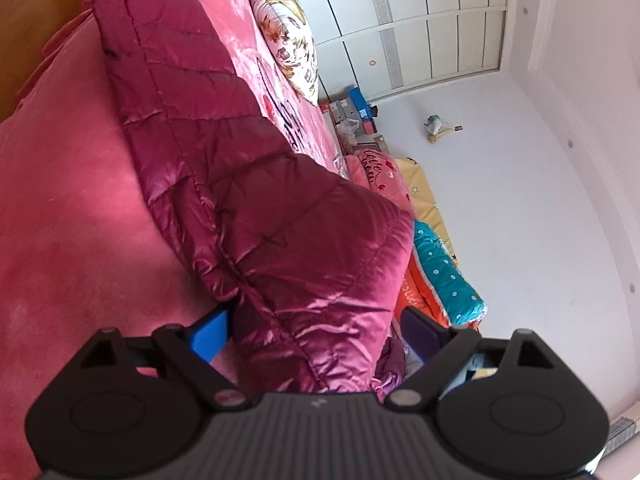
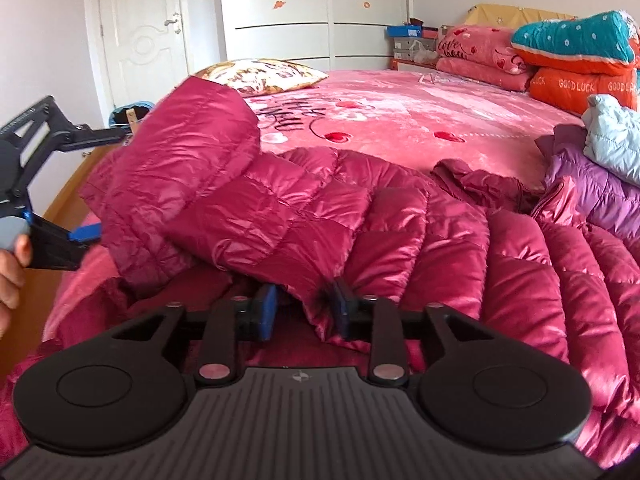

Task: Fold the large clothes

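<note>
While a dark red quilted jacket [image 2: 360, 216] lies spread across the pink bed [image 2: 400, 92], two handheld grippers work at folding its sleeve over the body.

Left gripper [image 1: 316, 328] is spread wide with a thick fold of the jacket between its blue pads [image 1: 210, 334], which do not appear to press on it. Right gripper [image 2: 305, 310] stands part open, a pointed edge of fabric between its pads; no firm pinch shows, so it reads as let go. To fold well, lay the sleeve flat, square its edge with the jacket's side, and smooth trapped air before letting go. A purple jacket [image 2: 592, 188] lies just beside.
</note>
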{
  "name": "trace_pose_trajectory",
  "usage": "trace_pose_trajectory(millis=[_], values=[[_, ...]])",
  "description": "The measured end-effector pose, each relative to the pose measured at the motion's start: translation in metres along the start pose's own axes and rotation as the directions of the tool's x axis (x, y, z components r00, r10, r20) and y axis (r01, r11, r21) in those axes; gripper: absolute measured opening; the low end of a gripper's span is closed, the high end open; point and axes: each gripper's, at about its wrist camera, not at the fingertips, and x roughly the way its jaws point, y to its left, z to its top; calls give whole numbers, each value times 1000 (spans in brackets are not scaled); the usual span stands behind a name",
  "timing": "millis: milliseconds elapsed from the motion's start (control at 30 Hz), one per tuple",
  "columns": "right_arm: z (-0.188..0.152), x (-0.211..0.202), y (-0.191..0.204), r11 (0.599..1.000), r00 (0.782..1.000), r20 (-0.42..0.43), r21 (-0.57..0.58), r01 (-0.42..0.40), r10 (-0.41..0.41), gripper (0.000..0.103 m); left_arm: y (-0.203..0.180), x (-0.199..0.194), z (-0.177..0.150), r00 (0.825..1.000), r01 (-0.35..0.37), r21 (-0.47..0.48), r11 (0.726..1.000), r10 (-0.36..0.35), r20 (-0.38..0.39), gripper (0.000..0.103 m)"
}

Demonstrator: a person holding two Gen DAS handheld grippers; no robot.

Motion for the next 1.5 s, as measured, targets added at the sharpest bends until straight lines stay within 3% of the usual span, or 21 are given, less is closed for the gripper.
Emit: trace_pose_trajectory(millis=[67, 433, 567, 700, 833, 933, 1000, 1100, 1200, 1300, 1367, 1433, 1500], values=[[-3, -7, 2, 1000, 1000, 15, -5, -5, 5, 53, 1, -2, -1, 1000, -5, -6, 1000, 5, -2, 90], [-23, -45, 12, 1000, 999, 49, 22, -11, 10, 66, -11, 8, -6, 1000, -13, 26, 1000, 13, 6, 90], [-29, -60, 13, 999, 998, 60, 38, -12, 10, 70, -3, 18, 3, 998, 7, -69, 998, -3, 66, 90], [-38, -77, 8, 998, 997, 74, 66, -8, 3, 77, 19, 15, 16, 979, 65, -252, 965, -13, 205, 90], [-49, -90, -3, 993, 997, 80, 114, 6, -16, 79, 15, 15, 28, 969, 22, -219, 976, 33, 244, 89], [-57, -95, -15, 988, 997, 76, 155, 21, -34, 80, 3, 14, 36, 967, 18, -161, 987, 23, 252, 73], [-61, -99, -23, 981, 996, 80, 190, 25, -41, 80, -3, 12, 40, 966, 24, -124, 992, 9, 258, 54], [-64, -104, -35, 971, 994, 96, 237, 30, -54, 80, -21, 9, 44, 965, -1, -41, 999, 11, 263, 34], [-68, -115, -48, 960, 990, 119, 279, 35, -71, 80, -47, 13, 42, 967, -41, 91, 995, 17, 255, 26], [-70, -122, -58, 948, 986, 138, 315, 42, -90, 80, -84, 19, 37, 971, -87, 263, 961, 23, 236, 26], [-72, -125, -62, 942, 983, 150, 333, 51, -107, 80, -113, 26, 26, 976, -108, 399, 910, 21, 216, 26], [-73, -131, -68, 932, 979, 165, 358, 51, -117, 81, -145, 33, 9, 981, -124, 542, 831, 23, 190, 26], [-76, -139, -76, 922, 975, 181, 384, 54, -133, 83, -177, 42, -18, 988, -128, 692, 710, 32, 150, 27]])
